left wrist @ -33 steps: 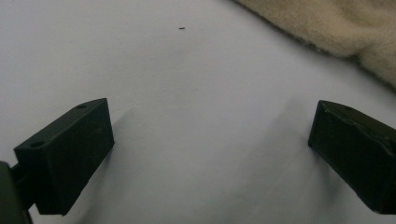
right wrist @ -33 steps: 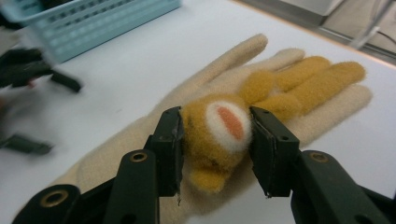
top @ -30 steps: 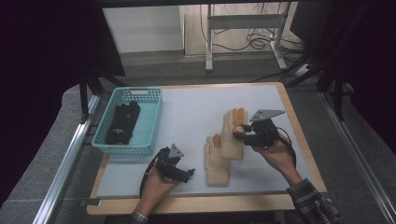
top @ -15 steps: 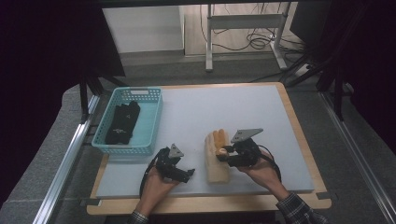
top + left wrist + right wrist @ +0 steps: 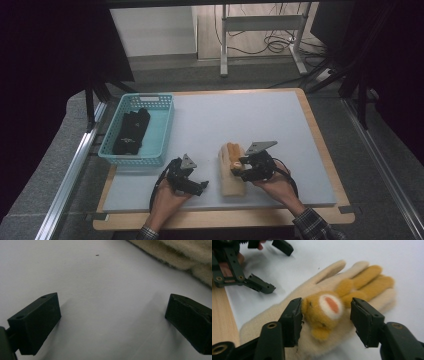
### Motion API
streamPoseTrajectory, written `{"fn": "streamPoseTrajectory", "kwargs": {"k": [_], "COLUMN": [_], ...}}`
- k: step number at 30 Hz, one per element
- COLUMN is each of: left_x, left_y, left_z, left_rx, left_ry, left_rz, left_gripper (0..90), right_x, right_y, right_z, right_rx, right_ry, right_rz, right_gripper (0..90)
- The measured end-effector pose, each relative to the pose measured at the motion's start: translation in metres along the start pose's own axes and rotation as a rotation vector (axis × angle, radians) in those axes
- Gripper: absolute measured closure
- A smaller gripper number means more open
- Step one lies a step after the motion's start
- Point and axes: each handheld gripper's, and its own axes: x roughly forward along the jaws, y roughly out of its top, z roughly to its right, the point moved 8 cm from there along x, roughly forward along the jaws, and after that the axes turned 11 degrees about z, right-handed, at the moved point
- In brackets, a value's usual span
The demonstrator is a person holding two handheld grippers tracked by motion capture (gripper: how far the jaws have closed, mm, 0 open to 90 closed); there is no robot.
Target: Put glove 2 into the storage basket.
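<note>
At the left of the high view, a turquoise basket [image 5: 159, 131] with perforated walls stood on the white table top [image 5: 240, 120], near its left edge. It held one dark, folded pair of gloves [image 5: 131, 131] lying lengthwise; nothing else could be made out inside it.

Lower centre in the same view, the cream glove [image 5: 231, 181] lay flat on the table, between the two hands. It was a fleecy, pale beige glove with orange-yellow patches on the finger area and a round orange-and-white motif [image 5: 331, 304] on its back, raised like a small plush face. In the right gripper view its fingers pointed to the upper right of the frame.

The right gripper [image 5: 325, 315] stood over the glove with its jaws on either side of the motif. The jaws had just been opening: the left pad lay at the plush, while the right pad stood apart from it.

The left gripper [image 5: 112, 315] was spread wide over bare table, holding nothing, with the glove's edge at the upper right of its view.
</note>
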Motion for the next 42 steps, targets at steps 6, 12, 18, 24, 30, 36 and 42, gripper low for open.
{"fn": "streamPoseTrajectory", "kwargs": {"k": [6, 12, 18, 24, 30, 36, 42], "left_x": [-0.002, -0.013, -0.031, -0.042, -0.042, -0.042, -0.042], "left_y": [0.0, -0.007, -0.02, -0.031, -0.032, -0.032, -0.032], "left_z": [0.002, 0.0, -0.017, -0.027, -0.028, -0.028, -0.028], "left_rx": [0.005, -0.012, -0.039, -0.094, -0.087, -0.091, -0.087], "left_ry": [0.006, 0.013, 0.086, 0.108, 0.106, 0.108, 0.107], "left_rz": [0.009, 0.003, -0.01, 0.015, 0.013, 0.019, 0.017], "left_gripper": [3.7, 4.5, 3.2, 1.9, 2.2, 2.2, 2.2], "right_x": [-0.02, -0.032, -0.034, -0.033, -0.02, -0.013, -0.001], "right_y": [0.004, -0.013, -0.029, -0.033, -0.045, -0.046, -0.044], "right_z": [0.013, 0.029, 0.027, 0.014, 0.0, -0.008, -0.017], "right_rx": [0.016, 0.072, 0.079, 0.046, -0.002, 0.0, -0.006], "right_ry": [-0.038, -0.066, -0.054, -0.011, 0.016, 0.032, 0.056], "right_rz": [0.033, 0.032, 0.013, 0.023, -0.021, -0.022, -0.028], "right_gripper": [39.9, 39.7, 40.4, 65.0, 74.1, 79.3, 79.4]}}
